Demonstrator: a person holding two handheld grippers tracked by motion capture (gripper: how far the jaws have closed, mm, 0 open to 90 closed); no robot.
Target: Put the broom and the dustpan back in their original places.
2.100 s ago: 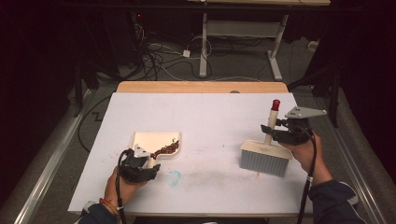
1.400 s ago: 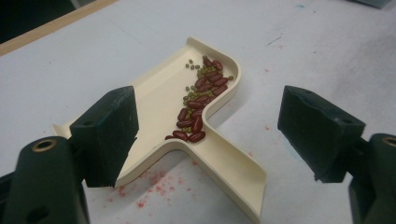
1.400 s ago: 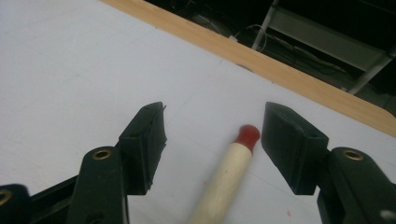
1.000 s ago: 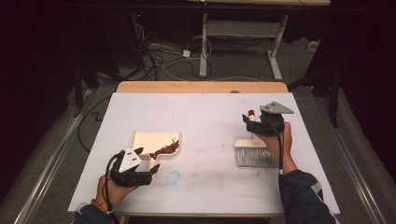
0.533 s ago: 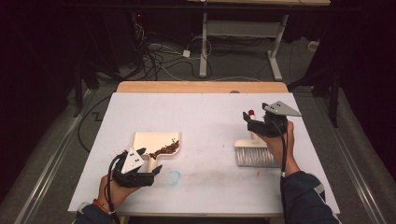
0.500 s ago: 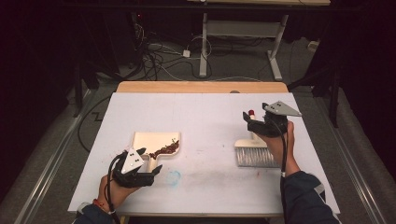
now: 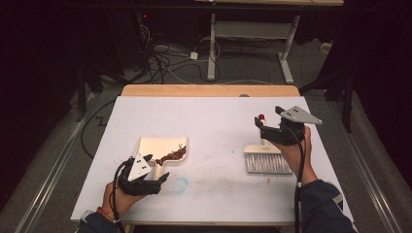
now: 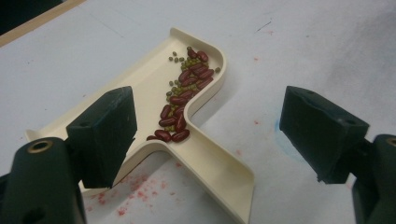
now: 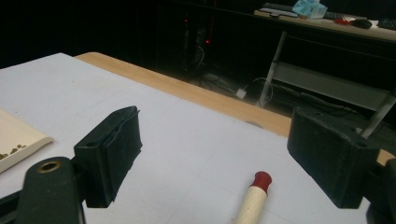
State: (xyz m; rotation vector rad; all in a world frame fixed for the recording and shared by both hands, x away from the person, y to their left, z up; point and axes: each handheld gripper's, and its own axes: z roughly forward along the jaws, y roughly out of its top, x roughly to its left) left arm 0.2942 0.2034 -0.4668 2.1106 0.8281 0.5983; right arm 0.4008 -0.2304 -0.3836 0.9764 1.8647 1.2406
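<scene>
A cream dustpan (image 7: 160,145) lies at the table's front left, with red and small green beans (image 7: 171,155) piled along its near wall. My left gripper (image 7: 153,172) is open, its jaws on either side of the dustpan's handle (image 8: 219,172) without touching it; the beans (image 8: 184,100) lie just beyond. At the right a brush (image 7: 266,162) lies flat, its pale handle with the red tip (image 7: 262,118) pointing away. My right gripper (image 7: 266,128) hovers open over that handle (image 9: 254,198), nothing between its jaws.
The white table top (image 7: 214,111) has a wooden strip (image 7: 209,91) along its far edge, a blue smudge (image 7: 180,183) and red specks (image 8: 140,191) near the dustpan. A dustpan corner (image 9: 18,140) shows left in the right gripper view. Cables and a desk frame (image 7: 252,34) lie beyond.
Two seconds ago the right gripper held the brush tilted up by its handle; the brush now lies flat and the gripper is open above it. The left hand has turned slightly.
</scene>
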